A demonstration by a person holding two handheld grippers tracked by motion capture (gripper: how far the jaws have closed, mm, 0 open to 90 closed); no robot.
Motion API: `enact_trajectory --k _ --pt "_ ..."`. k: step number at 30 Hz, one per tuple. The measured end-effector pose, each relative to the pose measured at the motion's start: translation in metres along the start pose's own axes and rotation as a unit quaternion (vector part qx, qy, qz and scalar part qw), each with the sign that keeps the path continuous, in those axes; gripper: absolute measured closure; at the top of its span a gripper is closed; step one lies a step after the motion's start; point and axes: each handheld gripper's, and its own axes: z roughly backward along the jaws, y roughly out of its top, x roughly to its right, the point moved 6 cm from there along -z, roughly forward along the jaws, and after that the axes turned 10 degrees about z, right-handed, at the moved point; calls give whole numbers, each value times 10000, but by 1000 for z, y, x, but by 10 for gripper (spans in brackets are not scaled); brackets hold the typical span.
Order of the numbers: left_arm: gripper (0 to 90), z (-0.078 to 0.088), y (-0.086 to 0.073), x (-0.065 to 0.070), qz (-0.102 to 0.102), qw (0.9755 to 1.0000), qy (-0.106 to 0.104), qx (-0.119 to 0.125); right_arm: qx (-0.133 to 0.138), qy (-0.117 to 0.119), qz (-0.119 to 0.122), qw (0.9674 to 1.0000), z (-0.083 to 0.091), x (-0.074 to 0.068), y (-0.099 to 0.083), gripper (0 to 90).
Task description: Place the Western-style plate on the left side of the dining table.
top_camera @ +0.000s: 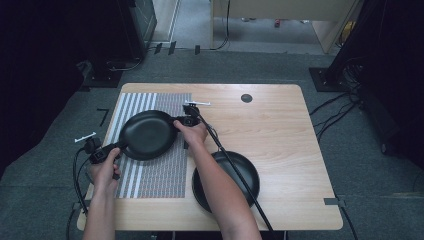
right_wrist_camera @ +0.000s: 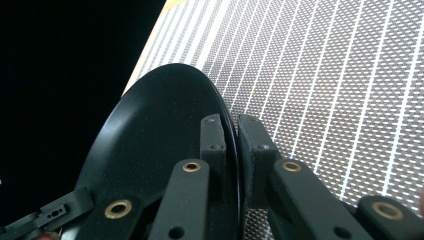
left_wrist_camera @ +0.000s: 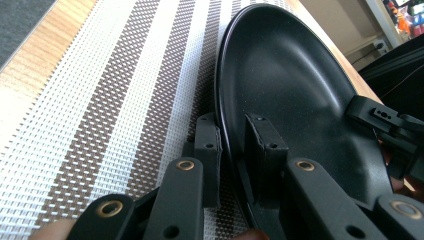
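Note:
A black plate [top_camera: 147, 134] lies over the striped placemat [top_camera: 160, 170] at the table's left. My left gripper [top_camera: 117, 146] is shut on the plate's near-left rim, and my right gripper [top_camera: 179, 121] is shut on its far-right rim. In the left gripper view the jaws pinch the rim, one pad inside and one outside the plate [left_wrist_camera: 290, 80], with the right gripper [left_wrist_camera: 385, 120] across it. In the right gripper view the jaws clamp the rim of the plate [right_wrist_camera: 160, 130] the same way, above the placemat [right_wrist_camera: 325, 75]. I cannot tell whether the plate rests on the mat.
A second black plate [top_camera: 240, 175] sits on the bare wood near the front edge, partly hidden by the right forearm and crossed by the gripper's cable. A dark round grommet [top_camera: 246, 98] marks the table's far side. Dark stands and cables stand on the carpet around the table.

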Motion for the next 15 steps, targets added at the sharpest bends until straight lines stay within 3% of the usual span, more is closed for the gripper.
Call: enact_trajectory --k 15 --pt "761 1 -1 0 -188 9997 69 119 70 -131 -15 9999 -5 1 -6 822"
